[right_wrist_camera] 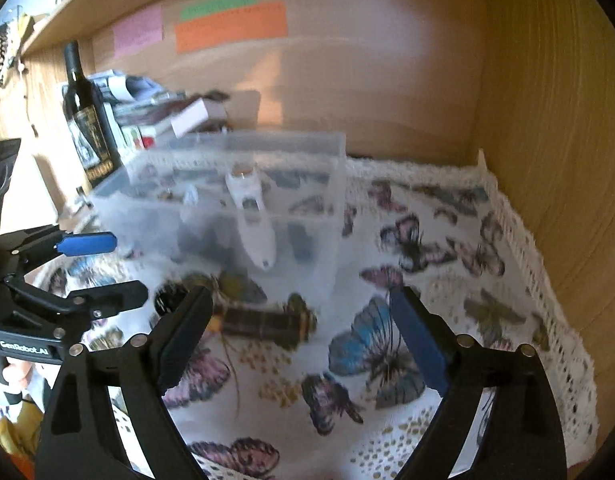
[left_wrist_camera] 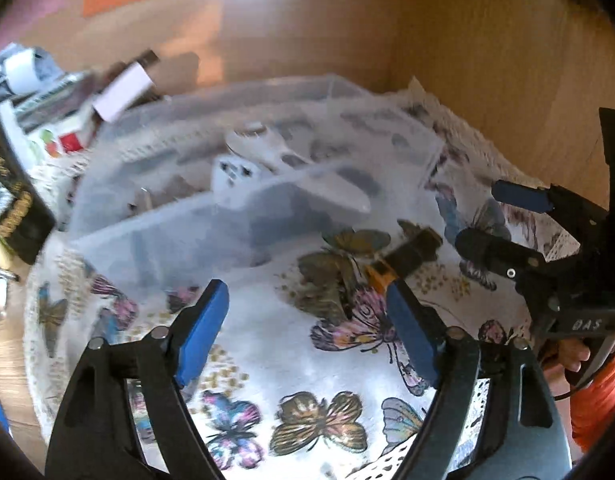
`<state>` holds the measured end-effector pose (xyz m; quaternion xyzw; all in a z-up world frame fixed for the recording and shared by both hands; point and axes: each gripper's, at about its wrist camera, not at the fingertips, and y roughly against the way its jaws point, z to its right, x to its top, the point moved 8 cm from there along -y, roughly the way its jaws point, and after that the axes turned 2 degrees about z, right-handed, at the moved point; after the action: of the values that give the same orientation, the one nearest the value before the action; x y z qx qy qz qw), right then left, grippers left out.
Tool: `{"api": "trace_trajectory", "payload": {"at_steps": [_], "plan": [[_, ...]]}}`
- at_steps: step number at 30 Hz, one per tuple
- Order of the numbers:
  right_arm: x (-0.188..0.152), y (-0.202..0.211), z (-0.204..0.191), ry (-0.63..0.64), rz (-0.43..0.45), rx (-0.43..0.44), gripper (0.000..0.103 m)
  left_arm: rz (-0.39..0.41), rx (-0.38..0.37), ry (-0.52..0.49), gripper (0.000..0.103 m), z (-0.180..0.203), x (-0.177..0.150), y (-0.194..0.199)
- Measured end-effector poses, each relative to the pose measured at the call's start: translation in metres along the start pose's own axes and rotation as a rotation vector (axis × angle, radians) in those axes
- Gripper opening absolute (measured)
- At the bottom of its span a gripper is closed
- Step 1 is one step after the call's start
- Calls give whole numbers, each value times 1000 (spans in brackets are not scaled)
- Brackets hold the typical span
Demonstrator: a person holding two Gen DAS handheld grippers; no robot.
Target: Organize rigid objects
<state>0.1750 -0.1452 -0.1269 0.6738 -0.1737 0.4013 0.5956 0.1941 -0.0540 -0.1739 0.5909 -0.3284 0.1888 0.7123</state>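
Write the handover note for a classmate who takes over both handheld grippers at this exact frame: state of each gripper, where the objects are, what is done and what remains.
Left gripper: open, empty, above the butterfly cloth.
Right gripper: open, empty, pointed at the dark cylindrical object.
Clear plastic bin: at the back of the cloth; it already holds a white handheld device and a white adapter.
Dark cylindrical object: lies on its side on the cloth in front of the bin, outside it, ungripped.
Left to do, probably: grasp that object and place it in the bin.
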Motion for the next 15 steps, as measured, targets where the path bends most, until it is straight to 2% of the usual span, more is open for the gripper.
{"api": "trace_trajectory", "payload": {"at_steps": [2, 5, 7, 9, 10, 15], "plan": [[-6, -5, 0, -5, -19, 6, 90, -31, -4, -13, 74, 5, -2, -10], [-12, -11, -1, -6, -47, 20, 91, -72, -26, -31, 58, 11, -6, -21], [-13, -15, -3, 0, -59, 19, 92, -95, -30, -33, 40, 12, -10, -28], [-15, -20, -6, 8, -71, 20, 96, -78, -25, -35, 35, 10, -9, -26], [-15, -22, -9, 11, -76, 23, 97, -74, -41, -24, 27, 9, -10, -24], [-15, -33, -20, 35, -107, 31, 98, -48, -44, 12, 27, -2, -10, -13]]}}
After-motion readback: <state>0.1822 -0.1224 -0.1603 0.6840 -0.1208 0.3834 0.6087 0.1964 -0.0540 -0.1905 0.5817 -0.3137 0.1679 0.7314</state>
